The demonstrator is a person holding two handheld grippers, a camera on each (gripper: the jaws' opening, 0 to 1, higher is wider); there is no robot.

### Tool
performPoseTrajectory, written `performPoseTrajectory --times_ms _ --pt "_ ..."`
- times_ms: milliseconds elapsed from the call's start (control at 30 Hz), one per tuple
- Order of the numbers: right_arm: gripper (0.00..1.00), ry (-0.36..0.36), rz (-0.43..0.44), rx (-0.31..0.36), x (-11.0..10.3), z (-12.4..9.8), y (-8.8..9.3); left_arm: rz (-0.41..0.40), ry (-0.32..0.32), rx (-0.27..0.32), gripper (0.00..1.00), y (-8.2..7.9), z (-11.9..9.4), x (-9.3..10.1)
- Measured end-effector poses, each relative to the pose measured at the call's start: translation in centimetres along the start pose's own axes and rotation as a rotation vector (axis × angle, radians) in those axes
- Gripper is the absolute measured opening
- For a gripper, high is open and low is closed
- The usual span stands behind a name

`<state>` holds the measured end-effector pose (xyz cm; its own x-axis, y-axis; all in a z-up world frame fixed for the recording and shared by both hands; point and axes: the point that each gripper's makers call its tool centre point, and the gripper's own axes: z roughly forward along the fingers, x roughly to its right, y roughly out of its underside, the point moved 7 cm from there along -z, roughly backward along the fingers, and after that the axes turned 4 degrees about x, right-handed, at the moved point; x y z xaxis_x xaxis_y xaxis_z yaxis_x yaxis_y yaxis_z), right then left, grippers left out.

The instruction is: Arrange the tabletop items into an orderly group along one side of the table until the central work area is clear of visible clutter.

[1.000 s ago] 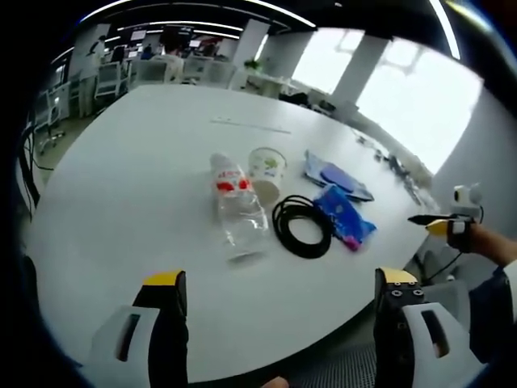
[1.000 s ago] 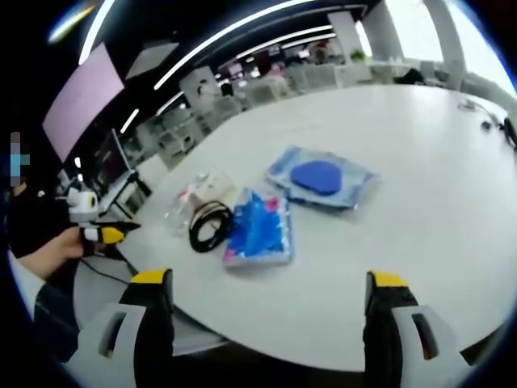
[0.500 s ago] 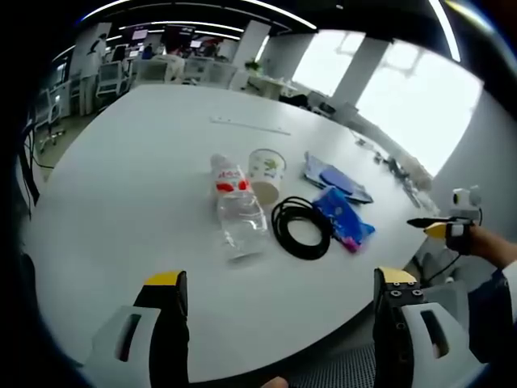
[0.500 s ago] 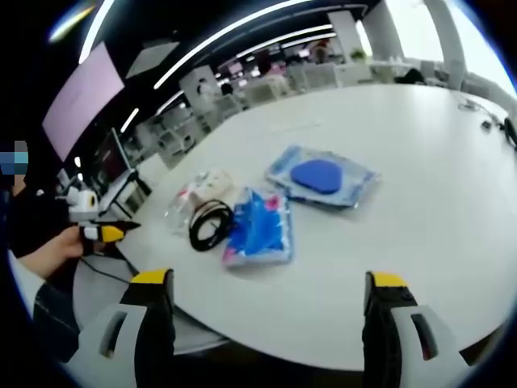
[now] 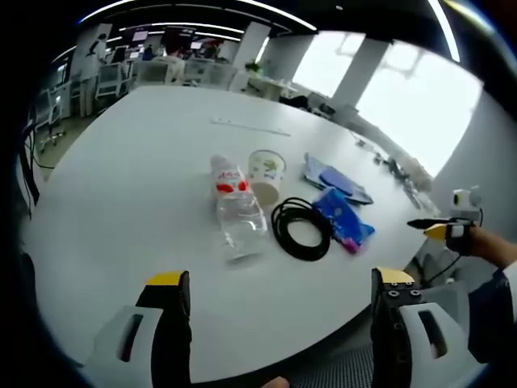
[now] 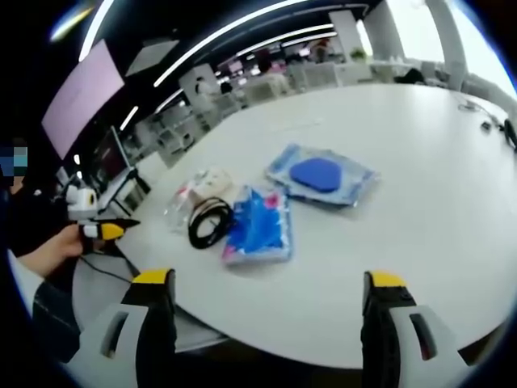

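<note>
Nothing on the white table (image 5: pixel 121 178) has moved in the last second, so tidying has not begun. A plastic water bottle (image 5: pixel 237 207) lies at centre, a paper cup (image 5: pixel 266 171) at its 1 o'clock, a black cable coil (image 5: pixel 300 226) and blue packet (image 5: pixel 344 216) at 3 o'clock, a clear pouch (image 5: pixel 335 178) beyond. The left gripper (image 5: pixel 275 295) and right gripper (image 6: pixel 262 291) hover off the near edge, jaws apart, holding nothing.
</note>
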<state>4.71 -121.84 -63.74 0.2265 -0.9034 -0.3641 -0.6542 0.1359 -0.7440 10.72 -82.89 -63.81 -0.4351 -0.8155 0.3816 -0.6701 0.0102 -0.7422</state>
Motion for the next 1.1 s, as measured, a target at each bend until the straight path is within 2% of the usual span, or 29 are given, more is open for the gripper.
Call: performPoseTrajectory --times_ms 633,833,1000,1100 --pt "0.94 -0.004 -0.011 0.008 -0.2 0.2 -0.3 -0.007 0.003 -0.008 0.9 0.1 0.3 -0.1" --pt "0.93 -0.035 -0.001 0.017 -1.0 1.0 -0.8 -0.004 -0.003 -0.03 0.89 0.0 1.6 -0.5" --pt "0.91 -0.082 0.09 0.076 -2.3 2.3 -1.9 -0.039 -0.045 -0.025 0.85 -1.3 3.6 -1.4" --pt "0.91 -0.098 0.101 0.088 -2.8 3.0 -2.6 -0.036 -0.066 -0.03 0.85 -2.1 4.7 -1.7"
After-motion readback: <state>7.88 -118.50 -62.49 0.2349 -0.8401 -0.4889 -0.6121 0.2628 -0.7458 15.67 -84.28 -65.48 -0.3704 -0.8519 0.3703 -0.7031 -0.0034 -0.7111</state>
